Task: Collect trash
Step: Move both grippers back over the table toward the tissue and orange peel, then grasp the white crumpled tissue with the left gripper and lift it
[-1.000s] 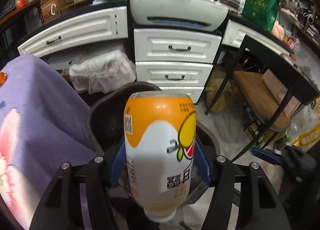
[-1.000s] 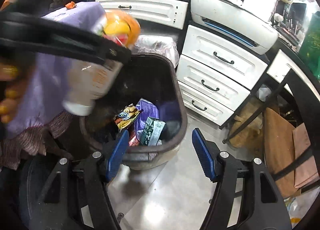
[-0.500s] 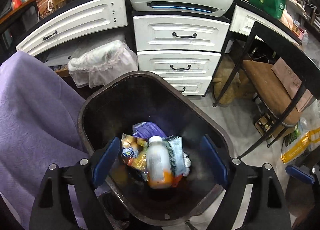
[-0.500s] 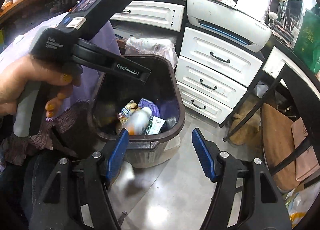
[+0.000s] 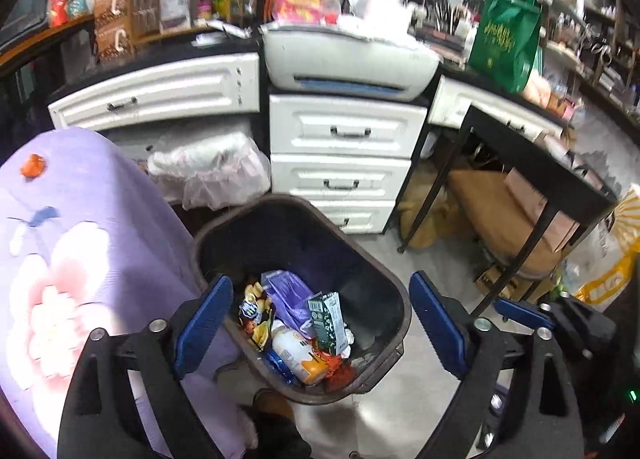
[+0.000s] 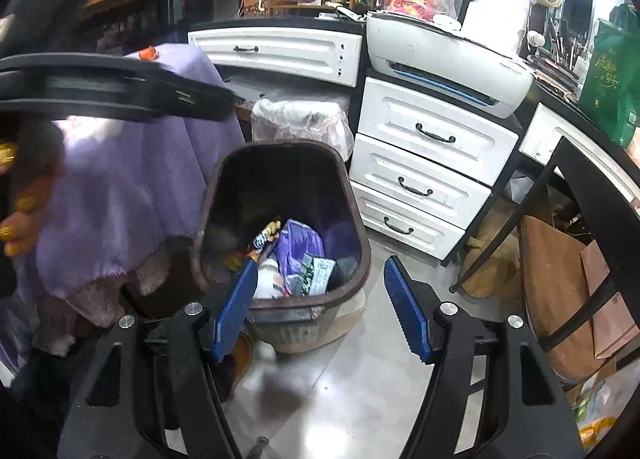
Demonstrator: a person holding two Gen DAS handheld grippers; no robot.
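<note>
A dark brown trash bin stands on the floor beside a purple-covered table; it also shows in the right wrist view. Inside lie a white and orange drink bottle, a green carton, a purple wrapper and a snack bag. My left gripper is open and empty above the bin. My right gripper is open and empty, low in front of the bin. The bottle is partly hidden behind its left finger.
White drawers with a printer on top stand behind the bin. A plastic-lined basket sits to the left of them. A black chair stands at the right. The purple cloth drapes at the left. A small orange scrap lies on it.
The left gripper opened and let the bottle drop into the bin, where it now lies among the trash. The left gripper then pulled back and up.
</note>
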